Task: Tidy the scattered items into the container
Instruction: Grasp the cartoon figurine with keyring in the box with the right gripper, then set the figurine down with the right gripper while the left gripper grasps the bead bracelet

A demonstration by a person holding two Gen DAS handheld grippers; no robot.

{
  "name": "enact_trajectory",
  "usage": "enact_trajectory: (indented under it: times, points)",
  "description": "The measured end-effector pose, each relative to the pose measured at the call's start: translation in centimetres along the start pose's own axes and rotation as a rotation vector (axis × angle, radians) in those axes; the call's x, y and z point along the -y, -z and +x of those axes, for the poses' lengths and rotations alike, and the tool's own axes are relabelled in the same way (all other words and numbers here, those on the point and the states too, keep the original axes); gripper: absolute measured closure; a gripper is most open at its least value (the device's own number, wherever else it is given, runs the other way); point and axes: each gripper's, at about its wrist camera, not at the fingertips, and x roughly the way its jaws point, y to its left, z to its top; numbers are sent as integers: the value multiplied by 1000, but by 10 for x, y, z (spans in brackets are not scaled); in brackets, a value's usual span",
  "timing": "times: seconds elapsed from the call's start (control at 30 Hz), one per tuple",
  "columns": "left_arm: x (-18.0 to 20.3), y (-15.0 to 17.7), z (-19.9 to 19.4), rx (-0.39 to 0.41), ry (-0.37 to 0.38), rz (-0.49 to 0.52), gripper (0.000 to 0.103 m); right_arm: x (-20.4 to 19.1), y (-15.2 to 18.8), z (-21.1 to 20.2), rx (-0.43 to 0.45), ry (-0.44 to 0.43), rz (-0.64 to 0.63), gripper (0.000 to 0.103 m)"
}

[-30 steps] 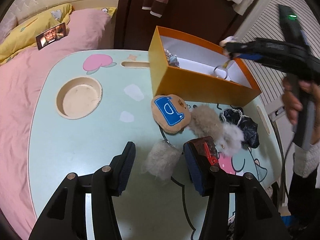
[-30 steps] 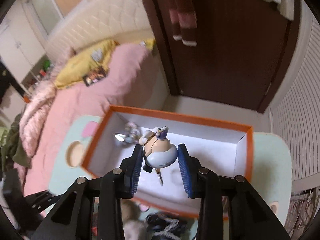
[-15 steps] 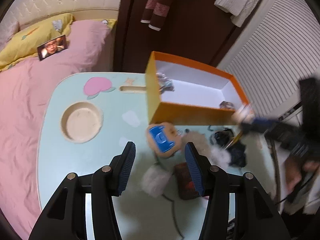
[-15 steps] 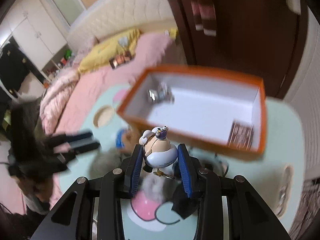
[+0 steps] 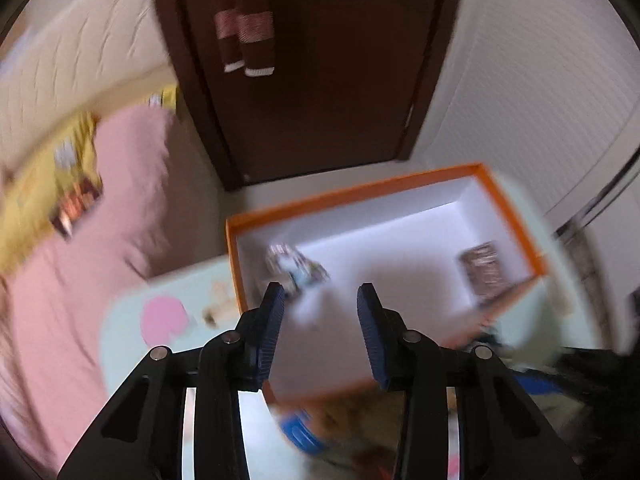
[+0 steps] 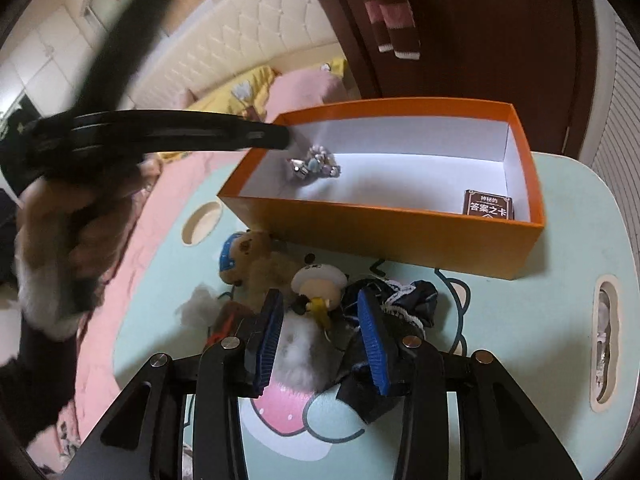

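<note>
Orange card walls mark my target: the box (image 6: 400,236) stands at the far side of the mint table (image 6: 560,340), already holding a small cluster of charms (image 6: 314,166) and a brown card pack (image 6: 488,205). My right gripper (image 6: 320,320) hangs low over the pile of scattered things just in front of the box, and its jaws are opening; the little capped figure (image 6: 318,284) sits between the blue pads (image 6: 270,328), but I cannot tell whether they press on it. Around it lie a plush bear (image 6: 248,256), white fluff (image 6: 304,348) and a black lacy cloth (image 6: 404,304). My left gripper (image 5: 320,320) is above the box in a blurred view, jaws closing on nothing.

To do this step well, I judge I should settle on one item, centre it between the pads and keep the fluff and cloth from snagging. Then lift clear of the near wall before crossing over, and keep the two grippers from colliding above the box.
</note>
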Motion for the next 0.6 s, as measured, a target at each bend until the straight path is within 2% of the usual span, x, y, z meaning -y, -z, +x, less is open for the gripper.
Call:
enact_trajectory:
  times: [0.07,0.1,0.2,0.3,0.4,0.53,0.6]
  points:
    - [9,-10,12,-16,-53,95,71,3,3,-1,-3,-17,17,63]
    - [13,-15,20,-31,-66,140,77,6,5,-1,-6,-34,32,61]
    - [20,-20,38,-111,-82,199,79,12,9,-4,1,-59,60,61]
    - [24,-21,53,-174,-69,215,79,17,11,-6,9,-81,78,61]
    - [26,-18,71,-241,-99,206,79,21,11,-7,9,-99,90,61]
    - [37,-15,86,-279,-99,219,77,25,14,-7,6,-120,105,61]
    - [39,-13,90,-273,-87,230,86,27,15,-6,3,-130,112,61]
